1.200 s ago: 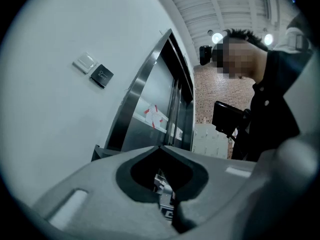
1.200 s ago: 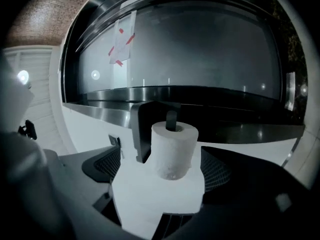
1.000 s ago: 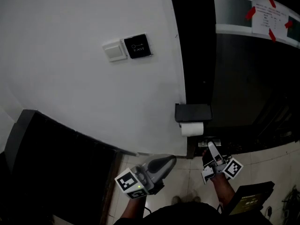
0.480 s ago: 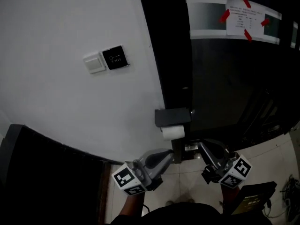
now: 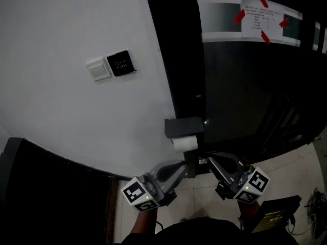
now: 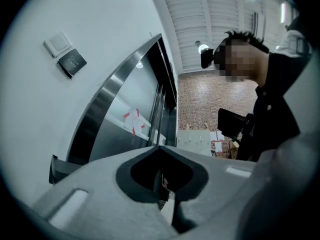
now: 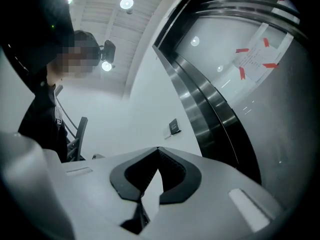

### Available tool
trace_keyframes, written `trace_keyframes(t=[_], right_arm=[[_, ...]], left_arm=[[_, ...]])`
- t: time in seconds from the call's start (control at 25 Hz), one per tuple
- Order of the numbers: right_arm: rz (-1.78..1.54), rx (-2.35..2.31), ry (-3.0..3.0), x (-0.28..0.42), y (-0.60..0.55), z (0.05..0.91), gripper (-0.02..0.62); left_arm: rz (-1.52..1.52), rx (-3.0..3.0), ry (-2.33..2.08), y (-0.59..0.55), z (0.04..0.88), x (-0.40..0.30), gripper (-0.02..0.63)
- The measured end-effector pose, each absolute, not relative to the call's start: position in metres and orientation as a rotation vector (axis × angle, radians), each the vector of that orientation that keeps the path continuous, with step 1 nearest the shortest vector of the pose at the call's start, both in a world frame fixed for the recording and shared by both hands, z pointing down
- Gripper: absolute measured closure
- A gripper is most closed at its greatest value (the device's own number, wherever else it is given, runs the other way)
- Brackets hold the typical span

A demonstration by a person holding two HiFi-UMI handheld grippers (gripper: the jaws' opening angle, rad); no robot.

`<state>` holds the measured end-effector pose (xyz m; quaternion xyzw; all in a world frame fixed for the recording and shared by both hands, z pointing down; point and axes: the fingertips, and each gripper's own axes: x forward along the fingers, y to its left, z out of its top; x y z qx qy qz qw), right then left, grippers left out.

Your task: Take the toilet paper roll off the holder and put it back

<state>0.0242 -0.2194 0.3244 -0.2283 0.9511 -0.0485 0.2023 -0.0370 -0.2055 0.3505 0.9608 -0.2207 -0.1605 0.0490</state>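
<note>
The white wall (image 5: 76, 137) fills the left of your head view, with a dark door panel (image 5: 179, 60) beside it and a glass door (image 5: 245, 86) carrying a taped-up notice (image 5: 260, 19) on the right. Your two grippers are low in the frame and both point up toward the black holder (image 5: 184, 126) at the edge of the dark panel. The left gripper (image 5: 183, 166) is clenched, its jaw tips meet and it holds nothing. The right gripper (image 5: 210, 161) is likewise clenched and empty. The toilet paper roll (image 5: 185, 144) hangs on the holder under its cover, just above and between both gripper tips, touching neither. A switch plate (image 5: 98, 69) and an exit button (image 5: 121, 63) sit higher on the wall.
</note>
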Motion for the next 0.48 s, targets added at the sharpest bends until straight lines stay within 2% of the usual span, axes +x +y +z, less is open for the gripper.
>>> trace_keyframes(t=[0.48], right_arm=[[-0.115, -0.683, 2.659, 0.0285, -0.2245, 0.3314, 0.595]], left_arm=[[-0.499, 2.928, -0.676, -0.2070, 0.3484, -0.0368, 0.606]])
